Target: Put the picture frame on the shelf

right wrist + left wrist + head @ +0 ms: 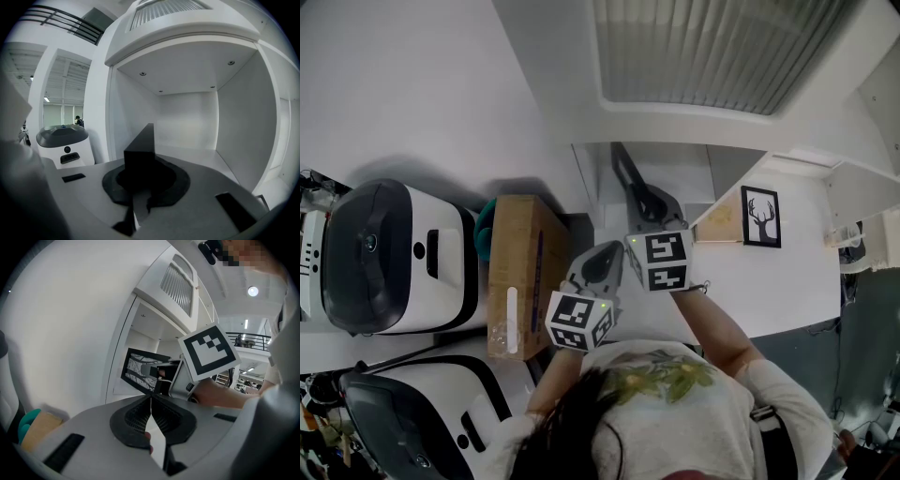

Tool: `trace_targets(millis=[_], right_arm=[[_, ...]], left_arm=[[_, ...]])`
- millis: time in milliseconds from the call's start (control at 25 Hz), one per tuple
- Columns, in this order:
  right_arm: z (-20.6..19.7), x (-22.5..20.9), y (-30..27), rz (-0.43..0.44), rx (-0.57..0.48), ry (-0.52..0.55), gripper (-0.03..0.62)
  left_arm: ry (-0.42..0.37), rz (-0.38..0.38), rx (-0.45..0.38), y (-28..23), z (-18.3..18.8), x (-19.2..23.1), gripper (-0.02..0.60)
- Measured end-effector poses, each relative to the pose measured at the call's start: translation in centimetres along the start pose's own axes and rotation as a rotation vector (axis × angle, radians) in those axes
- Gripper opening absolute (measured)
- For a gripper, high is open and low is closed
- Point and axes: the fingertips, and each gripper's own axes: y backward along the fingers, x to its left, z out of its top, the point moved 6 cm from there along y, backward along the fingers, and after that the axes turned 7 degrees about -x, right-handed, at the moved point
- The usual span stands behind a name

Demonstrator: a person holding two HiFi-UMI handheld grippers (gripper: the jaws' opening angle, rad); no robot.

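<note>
The picture frame [627, 174] is black and thin, and my right gripper [649, 208] is shut on its lower part. In the right gripper view the frame [139, 154] stands edge-on between the jaws, in front of the open white shelf niche [197, 157]. From the left gripper view I see the frame's patterned face [138, 367] tilted, with the right gripper's marker cube [206, 351] beside it. My left gripper [605, 255] hangs just below and left of the right one. Its jaws [151, 401] are shut with nothing between them. The shelf [680, 178] lies straight ahead.
A second black frame with a deer print [760, 217] stands on the white surface at the right, beside a wooden board [722, 221]. A cardboard box [517, 272] and a white machine [394, 253] sit at the left. Another white machine [63, 143] shows left of the niche.
</note>
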Motion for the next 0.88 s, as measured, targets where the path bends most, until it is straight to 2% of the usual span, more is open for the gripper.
trace_targets(millis=[880], right_arm=[[0.2,-0.1,-2.0,-0.024,-0.004,0.001,0.037]], left_arm=[[0.007,0.009,0.002,0.1,0.0,0.5,0.031]])
